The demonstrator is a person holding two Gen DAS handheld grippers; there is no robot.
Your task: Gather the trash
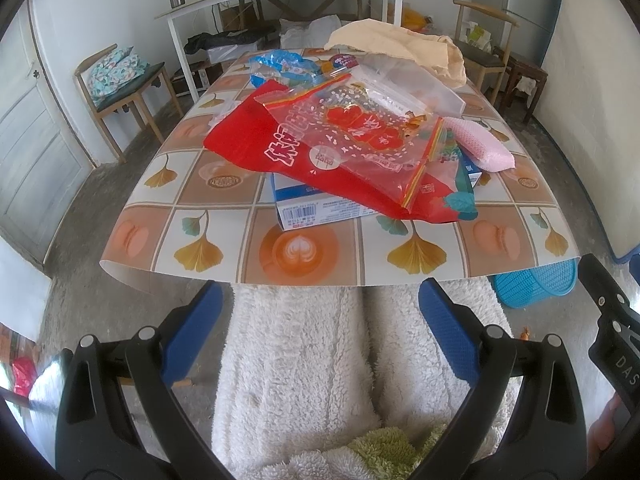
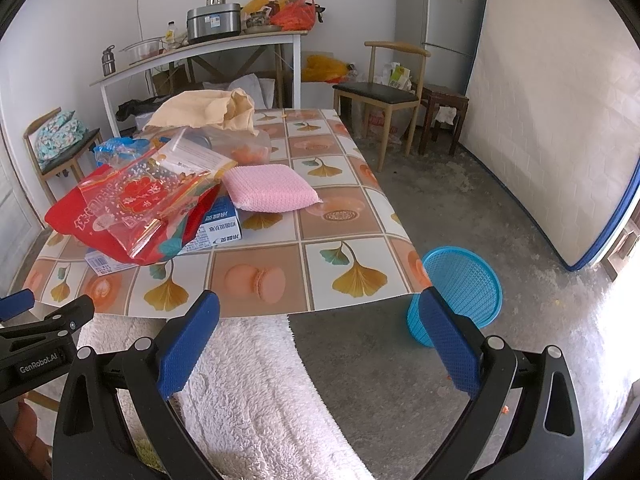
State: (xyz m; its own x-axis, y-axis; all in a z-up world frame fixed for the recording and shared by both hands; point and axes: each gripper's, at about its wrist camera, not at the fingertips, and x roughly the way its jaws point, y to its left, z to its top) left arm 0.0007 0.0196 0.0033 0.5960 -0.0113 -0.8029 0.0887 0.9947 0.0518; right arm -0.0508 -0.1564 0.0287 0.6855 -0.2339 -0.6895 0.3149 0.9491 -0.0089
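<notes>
The blue and white box (image 1: 316,204) is mostly hidden under the red bag (image 1: 256,136), so only its front end shows. A clear zip bag (image 1: 360,128) with red print lies on top of the red bag. The writing on them is too small to read. Farther back, a blue wrapper (image 1: 280,66) and a tan paper bag (image 1: 400,42) are partly covered by the pile. A pink sponge (image 2: 270,188) rests against the box.

All this trash sits on a table (image 1: 304,248) with a cloth showing leaves and coffee cups. The floor is gray and rough. A blue basket (image 2: 460,284) stands on the floor just beside the table's near right corner. Wooden chairs (image 2: 380,96), a white shelf table (image 2: 200,52) and a fridge (image 2: 440,8) stand by the walls.

The left gripper (image 1: 320,316) hangs in front of the table edge, over fluffy white trousers (image 1: 296,360). Its jaws are wide apart and hold nothing. The right gripper (image 2: 320,320) is the same: jaws wide apart, touching nothing.
</notes>
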